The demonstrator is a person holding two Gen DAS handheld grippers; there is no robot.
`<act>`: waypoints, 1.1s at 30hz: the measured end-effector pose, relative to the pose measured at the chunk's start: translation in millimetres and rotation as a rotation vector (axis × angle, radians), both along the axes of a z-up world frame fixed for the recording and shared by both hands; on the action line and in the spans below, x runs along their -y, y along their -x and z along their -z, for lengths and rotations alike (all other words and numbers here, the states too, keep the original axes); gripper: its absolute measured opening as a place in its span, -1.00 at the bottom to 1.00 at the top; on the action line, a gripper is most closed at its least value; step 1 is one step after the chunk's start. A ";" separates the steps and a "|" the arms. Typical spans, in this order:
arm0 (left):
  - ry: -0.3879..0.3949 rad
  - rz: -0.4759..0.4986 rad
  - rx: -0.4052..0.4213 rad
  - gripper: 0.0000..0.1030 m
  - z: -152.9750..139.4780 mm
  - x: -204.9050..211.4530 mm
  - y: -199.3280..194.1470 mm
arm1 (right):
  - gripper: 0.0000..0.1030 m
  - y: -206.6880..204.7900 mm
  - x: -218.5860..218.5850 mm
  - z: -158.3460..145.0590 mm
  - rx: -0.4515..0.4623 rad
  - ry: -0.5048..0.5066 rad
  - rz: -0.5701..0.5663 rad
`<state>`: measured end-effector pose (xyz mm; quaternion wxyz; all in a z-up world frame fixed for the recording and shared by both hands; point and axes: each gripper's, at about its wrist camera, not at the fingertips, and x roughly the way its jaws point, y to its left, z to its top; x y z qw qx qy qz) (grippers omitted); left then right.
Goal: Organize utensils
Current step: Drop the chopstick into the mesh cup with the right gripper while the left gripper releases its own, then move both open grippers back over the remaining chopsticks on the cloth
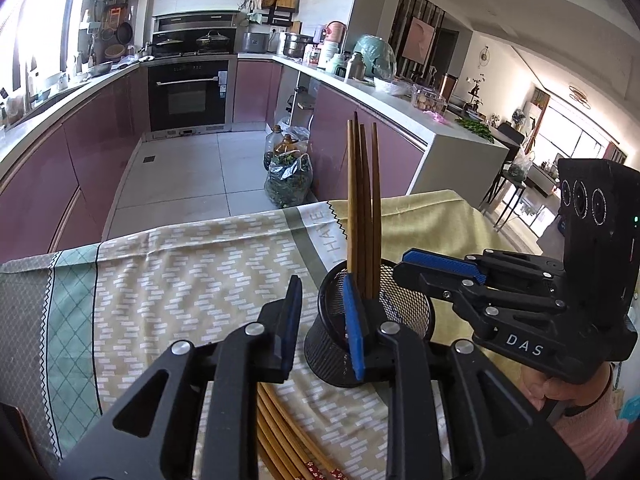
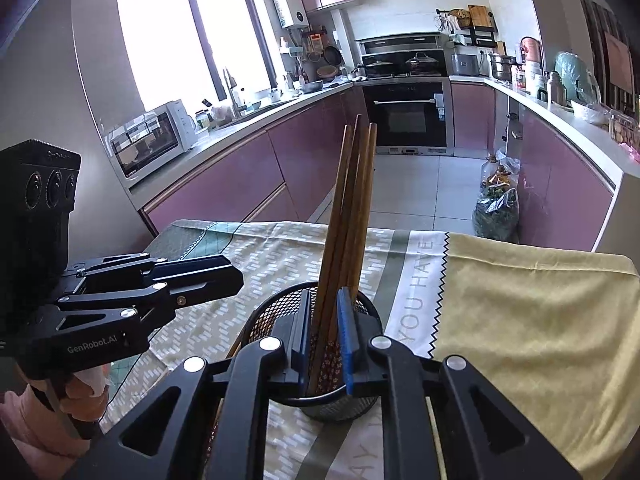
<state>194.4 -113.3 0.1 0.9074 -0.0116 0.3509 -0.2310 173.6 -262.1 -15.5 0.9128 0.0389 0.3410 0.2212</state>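
A: What was seen nearest in the left wrist view?

B: The left gripper [image 1: 324, 320] was held with its jaws a little apart, and nothing was caught between them. Beneath it, at 6 o'clock, loose chopsticks [image 1: 276, 440] were laid flat on the tablecloth [image 1: 180, 280].

A: And where was the cup found?

B: The black mesh cup [image 1: 404, 308] was stood on the cloth just beyond that gripper, at about 1 o'clock, partly hidden by one blue pad. Four brown chopsticks [image 1: 362, 200] were stood upright in it, fanned slightly.

A: How was the right gripper [image 2: 324, 344] set?

B: It was poised over the cup's near rim with its jaws narrowly parted. The upright chopsticks were framed in the gap, but no pad was seen pressing on them. In the left view it was held in from 3 o'clock by a hand [image 1: 560, 392].

A: Farther off?

B: Bags [image 1: 288, 180] were left on the floor at 12 o'clock, and an oven [image 1: 188, 96] was set at 11 o'clock.
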 end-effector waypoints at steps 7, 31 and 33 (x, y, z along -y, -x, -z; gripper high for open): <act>0.013 -0.063 0.052 -0.28 5.5 -38.0 26.4 | -0.51 40.1 -13.5 -12.3 0.075 0.000 -0.103; -0.083 -0.105 -0.148 -0.24 110.1 -68.4 55.4 | -0.45 59.8 -73.3 76.7 -0.169 0.059 -0.191; -0.087 -0.105 -0.154 -0.24 112.6 -66.0 54.7 | -0.45 60.6 -75.7 78.9 -0.172 0.061 -0.190</act>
